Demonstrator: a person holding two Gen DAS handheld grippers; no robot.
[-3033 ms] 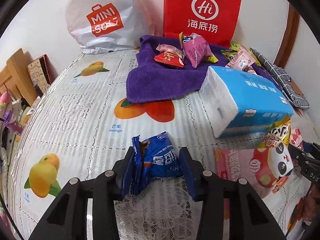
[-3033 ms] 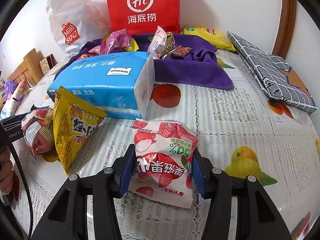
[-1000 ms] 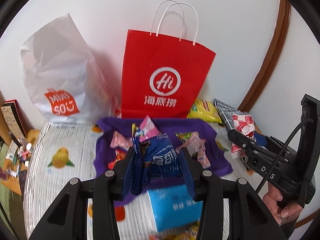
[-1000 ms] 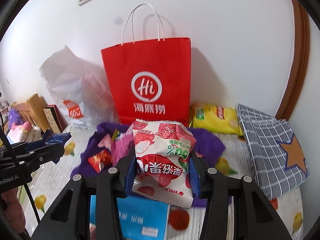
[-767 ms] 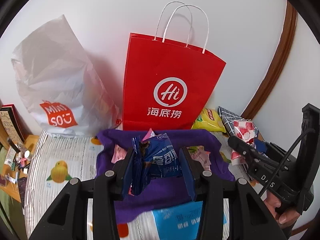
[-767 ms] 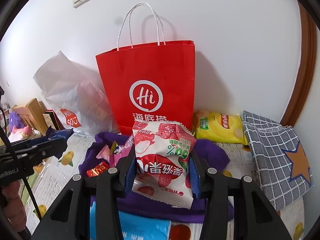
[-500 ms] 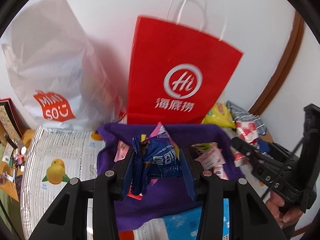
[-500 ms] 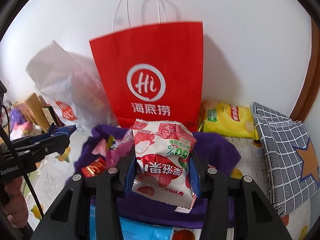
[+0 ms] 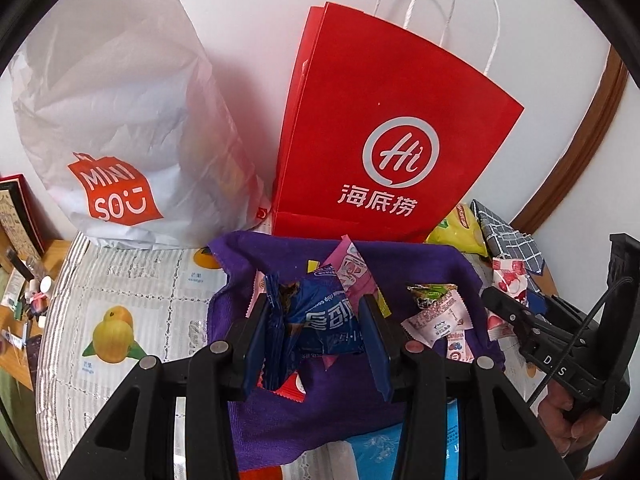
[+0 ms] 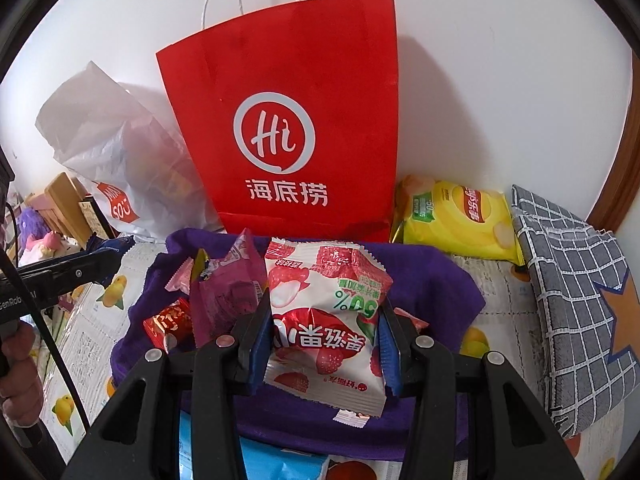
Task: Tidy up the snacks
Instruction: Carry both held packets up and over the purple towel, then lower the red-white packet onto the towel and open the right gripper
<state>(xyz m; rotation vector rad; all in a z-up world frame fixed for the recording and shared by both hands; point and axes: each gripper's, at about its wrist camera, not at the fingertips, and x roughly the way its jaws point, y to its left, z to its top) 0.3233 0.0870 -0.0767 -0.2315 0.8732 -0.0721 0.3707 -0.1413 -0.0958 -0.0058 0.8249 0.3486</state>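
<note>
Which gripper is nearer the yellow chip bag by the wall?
Right. The right gripper, holding the strawberry packet, sits just left of the yellow chip bag; the left gripper is farther left, over the purple towel.

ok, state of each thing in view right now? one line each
left claw: shut on blue snack packet
right claw: shut on strawberry snack packet
red paper bag: upright against wall
white plastic bag: standing, crumpled
purple towel: spread out, snacks on it
yellow chip bag: lying flat, sealed
</note>
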